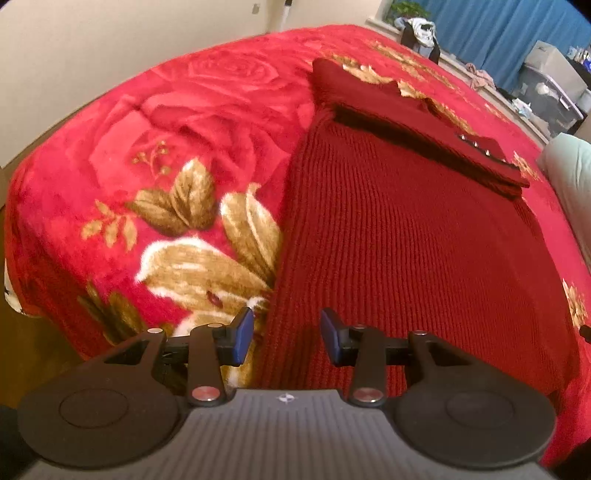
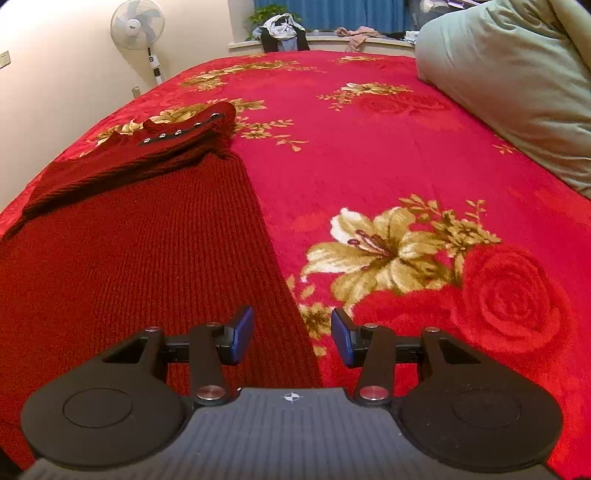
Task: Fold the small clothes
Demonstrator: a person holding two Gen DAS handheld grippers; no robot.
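Note:
A dark red ribbed knit sweater (image 1: pixel 406 236) lies flat on the bed, its top part with a row of small studs (image 1: pixel 480 147) folded over across the far end. It also shows in the right wrist view (image 2: pixel 140 258). My left gripper (image 1: pixel 287 338) is open and empty, straddling the sweater's near left edge. My right gripper (image 2: pixel 292 338) is open and empty, straddling the sweater's near right edge. Whether the blue pads touch the cloth cannot be told.
A red floral blanket (image 2: pixel 369 155) covers the bed. A pale green pillow (image 2: pixel 509 85) lies at the far right. A standing fan (image 2: pixel 138 26) is by the wall. Clothes (image 2: pixel 282 31) sit on a ledge before blue curtains. Grey boxes (image 1: pixel 550 81) stand beyond the bed.

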